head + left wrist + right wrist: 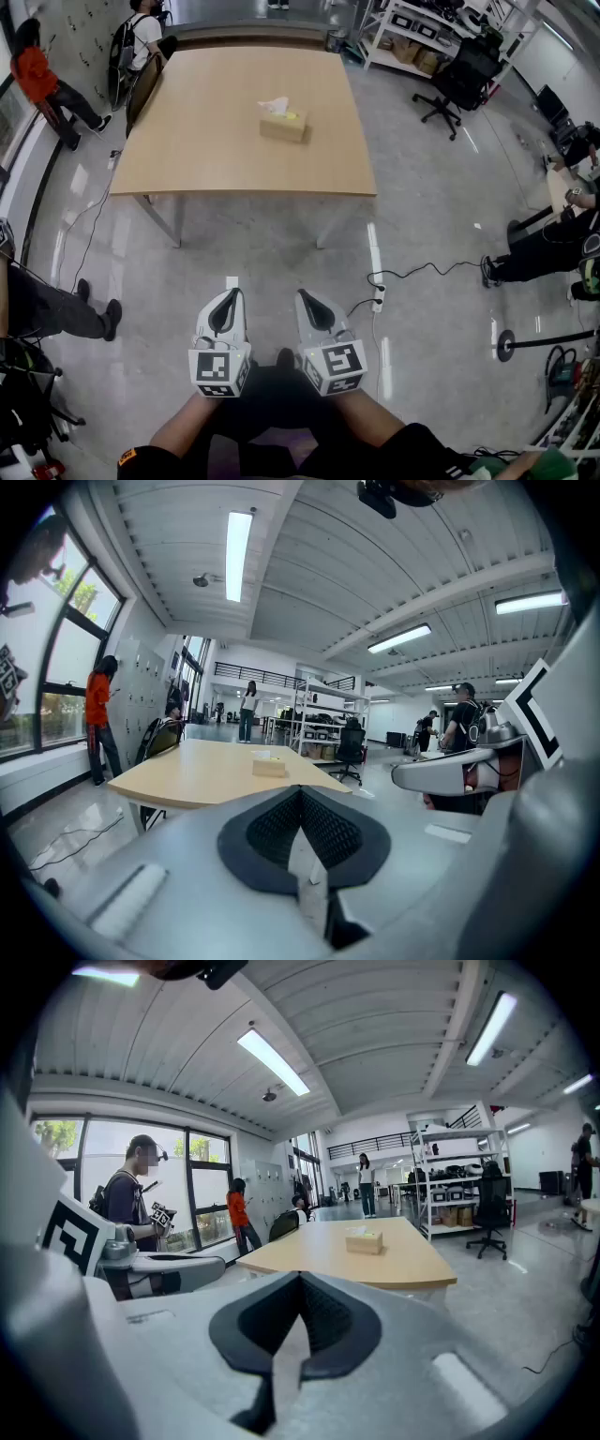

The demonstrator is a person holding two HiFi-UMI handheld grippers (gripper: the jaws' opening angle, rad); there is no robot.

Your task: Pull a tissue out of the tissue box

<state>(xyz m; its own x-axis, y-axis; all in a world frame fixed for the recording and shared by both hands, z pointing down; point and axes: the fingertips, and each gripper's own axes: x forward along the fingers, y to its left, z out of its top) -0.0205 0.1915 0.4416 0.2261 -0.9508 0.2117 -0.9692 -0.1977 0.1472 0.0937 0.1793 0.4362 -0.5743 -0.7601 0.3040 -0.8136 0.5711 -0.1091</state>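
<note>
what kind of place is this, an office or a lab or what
Most likely an open-plan lab or workshop office: a big wooden table with a tissue box on it, metal shelving stacked with boxes, a rolling office chair on a polished floor, and strip lights overhead.

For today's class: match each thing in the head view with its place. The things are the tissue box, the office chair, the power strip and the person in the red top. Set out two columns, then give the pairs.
1. tissue box
2. office chair
3. power strip
4. person in the red top

A. on the floor, with a black cable running from it
B. standing at the far left
C. on the table
D. far right, near the shelves

Pairs: 1-C, 2-D, 3-A, 4-B
</note>
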